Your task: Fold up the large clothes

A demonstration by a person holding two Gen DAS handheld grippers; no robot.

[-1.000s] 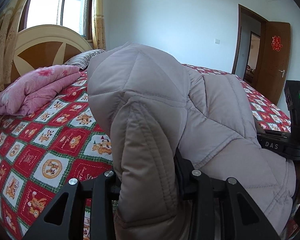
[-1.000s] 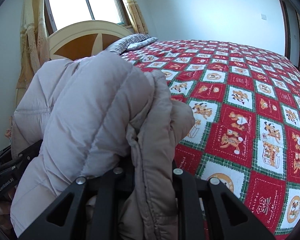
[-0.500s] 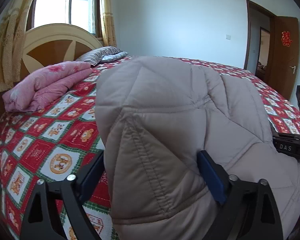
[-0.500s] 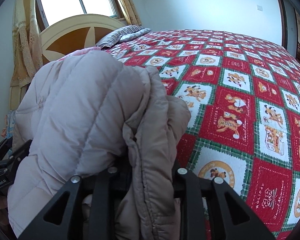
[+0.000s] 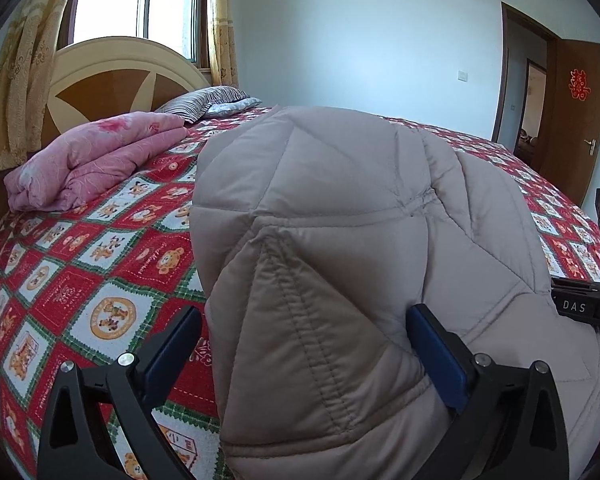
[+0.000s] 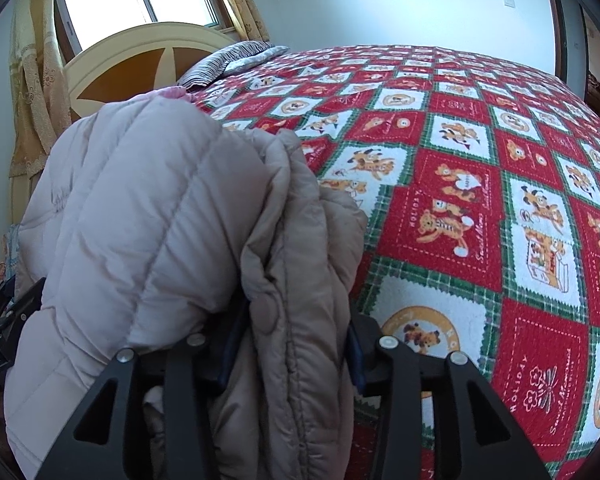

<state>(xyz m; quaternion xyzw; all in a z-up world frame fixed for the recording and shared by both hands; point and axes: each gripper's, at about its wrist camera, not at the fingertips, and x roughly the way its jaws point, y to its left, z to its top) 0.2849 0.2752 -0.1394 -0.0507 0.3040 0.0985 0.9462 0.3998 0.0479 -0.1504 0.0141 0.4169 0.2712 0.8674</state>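
walls (image 5: 360, 40): pale white | window (image 5: 140, 4): daylit, curtained | headboard (image 5: 112, 76): cream-brown | door (image 5: 576, 120): brown, open

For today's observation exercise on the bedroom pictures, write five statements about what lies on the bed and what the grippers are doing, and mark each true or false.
1. A beige quilted padded jacket lies on the red, green and white patchwork bedspread. True.
2. A folded pink quilt lies near the cream and brown headboard. True.
3. The left gripper is clamped tight on the jacket. False: its jaws are opening, spread wide, jacket fabric between them.
4. The wooden door is closed. False: it stands open.
5. The striped pillow lies on top of the jacket. False: it lies by the headboard.
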